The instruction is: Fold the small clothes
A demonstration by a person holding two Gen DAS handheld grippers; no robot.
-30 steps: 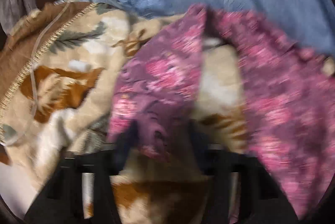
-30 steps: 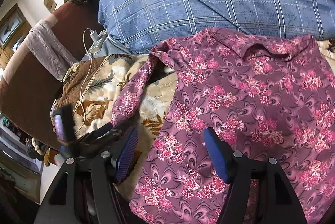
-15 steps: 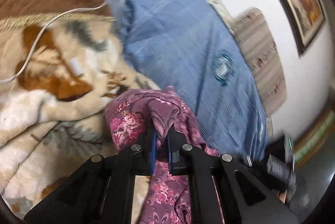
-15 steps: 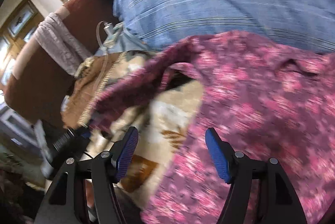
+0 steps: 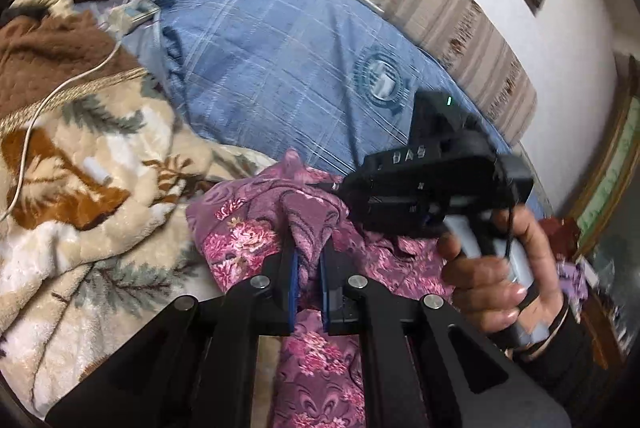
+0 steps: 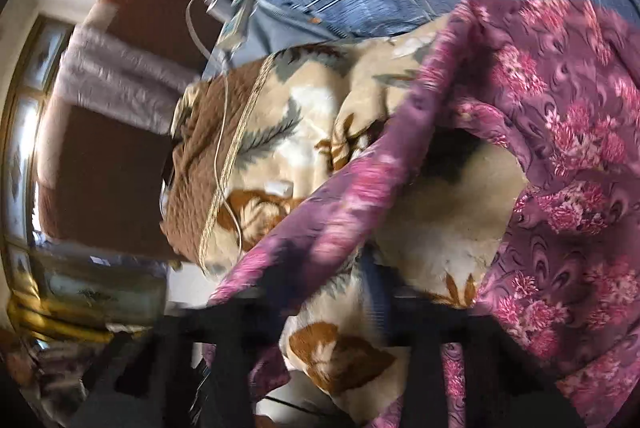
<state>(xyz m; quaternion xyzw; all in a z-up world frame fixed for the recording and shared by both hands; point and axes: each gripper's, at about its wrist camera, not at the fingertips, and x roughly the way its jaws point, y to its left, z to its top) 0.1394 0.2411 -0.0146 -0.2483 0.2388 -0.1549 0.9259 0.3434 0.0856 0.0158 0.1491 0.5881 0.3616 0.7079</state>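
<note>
A purple garment with pink flowers (image 5: 256, 236) lies on a beige leaf-print blanket (image 5: 80, 187). My left gripper (image 5: 308, 268) is shut on a bunched fold of the garment. In the left wrist view the right gripper's black body (image 5: 424, 187) and the hand holding it sit just right of that fold. In the right wrist view the garment (image 6: 560, 147) is stretched and lifted, with a strip (image 6: 340, 203) running across my right gripper (image 6: 328, 292). That view is blurred, so the right jaws' state is unclear.
A blue checked pillow (image 5: 280, 67) lies behind the garment. A white charger cable (image 5: 60, 95) trails over the blanket's brown edge (image 5: 48, 51). A striped cushion (image 5: 460, 27) leans on the white wall. A brown headboard (image 6: 108, 155) is at the left.
My left gripper closed on the garment and swung to face the pillow and wall. My right gripper moved close to the left one, and the garment's edge now drapes over its fingers.
</note>
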